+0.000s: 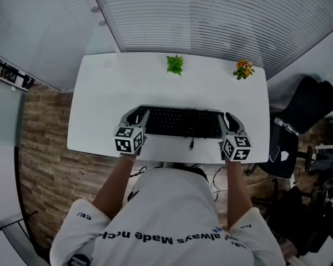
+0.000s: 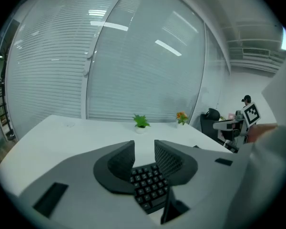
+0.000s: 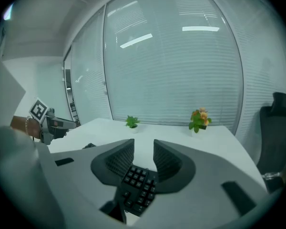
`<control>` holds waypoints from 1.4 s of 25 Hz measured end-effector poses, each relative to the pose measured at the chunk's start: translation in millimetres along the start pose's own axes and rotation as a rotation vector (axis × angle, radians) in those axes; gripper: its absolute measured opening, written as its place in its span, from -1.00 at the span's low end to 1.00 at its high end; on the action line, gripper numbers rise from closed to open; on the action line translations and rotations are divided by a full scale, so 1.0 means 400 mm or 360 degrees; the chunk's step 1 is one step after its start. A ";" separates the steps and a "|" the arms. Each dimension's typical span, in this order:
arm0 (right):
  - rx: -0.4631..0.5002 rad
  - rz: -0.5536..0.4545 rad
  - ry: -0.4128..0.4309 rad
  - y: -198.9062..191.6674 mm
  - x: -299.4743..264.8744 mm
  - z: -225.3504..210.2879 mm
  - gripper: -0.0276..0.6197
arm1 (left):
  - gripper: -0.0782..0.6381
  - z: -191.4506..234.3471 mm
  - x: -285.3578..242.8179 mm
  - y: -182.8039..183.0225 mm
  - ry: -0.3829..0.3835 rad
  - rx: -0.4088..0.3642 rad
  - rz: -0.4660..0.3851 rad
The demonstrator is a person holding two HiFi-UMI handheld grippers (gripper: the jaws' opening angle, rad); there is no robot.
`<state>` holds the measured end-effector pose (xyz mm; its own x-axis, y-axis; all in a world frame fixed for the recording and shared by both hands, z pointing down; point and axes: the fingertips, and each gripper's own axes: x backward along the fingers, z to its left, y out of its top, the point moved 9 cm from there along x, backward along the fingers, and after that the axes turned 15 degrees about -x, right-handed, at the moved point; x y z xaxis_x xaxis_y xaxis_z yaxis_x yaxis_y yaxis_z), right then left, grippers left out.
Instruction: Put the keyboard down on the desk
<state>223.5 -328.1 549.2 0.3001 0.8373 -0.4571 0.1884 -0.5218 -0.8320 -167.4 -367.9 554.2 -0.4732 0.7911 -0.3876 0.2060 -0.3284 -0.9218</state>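
A black keyboard (image 1: 183, 122) lies lengthwise near the front edge of the white desk (image 1: 127, 82). My left gripper (image 1: 139, 115) is at its left end and my right gripper (image 1: 230, 119) at its right end. In the left gripper view the key rows (image 2: 150, 187) run between the two jaws of that gripper (image 2: 144, 151), which close on the keyboard's end. The right gripper view shows the same: keys (image 3: 136, 185) fill the gap of the gripper (image 3: 143, 149). Whether the keyboard rests on the desk or hangs just above it, I cannot tell.
A small green plant (image 1: 175, 64) and a pot of orange flowers (image 1: 243, 69) stand at the desk's far edge. The keyboard's cable (image 1: 191, 144) trails toward me. A black office chair (image 1: 311, 101) stands right of the desk. Blinds cover the glass wall behind.
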 end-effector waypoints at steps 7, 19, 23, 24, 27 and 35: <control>0.0099 -0.0126 0.0140 0.125 0.107 0.131 -0.61 | -0.56 -0.080 0.088 0.210 -0.0198 -0.0112 -0.0365; 0.0206 -0.0290 0.0305 0.249 0.227 0.247 -0.79 | -0.67 -0.141 0.189 0.381 -0.0282 -0.0205 -0.0695; 0.0213 -0.0294 0.0343 0.275 0.259 0.276 -0.78 | -0.68 -0.145 0.214 0.416 -0.0311 -0.0229 -0.0758; 0.0218 -0.0301 0.0348 0.279 0.266 0.282 -0.78 | -0.68 -0.145 0.220 0.423 -0.0313 -0.0236 -0.0768; 0.0249 -0.0319 0.0350 0.291 0.283 0.297 -0.81 | -0.68 -0.149 0.236 0.441 -0.0318 -0.0265 -0.0794; 0.0280 -0.0342 0.0354 0.302 0.303 0.316 -0.80 | -0.69 -0.161 0.267 0.460 -0.0332 -0.0260 -0.0824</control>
<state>164.5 -268.7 353.6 0.4710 0.8586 -0.2022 0.1112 -0.2852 -0.9520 -124.9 -310.7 343.8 -0.7028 0.7036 0.1050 0.0242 0.1711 -0.9850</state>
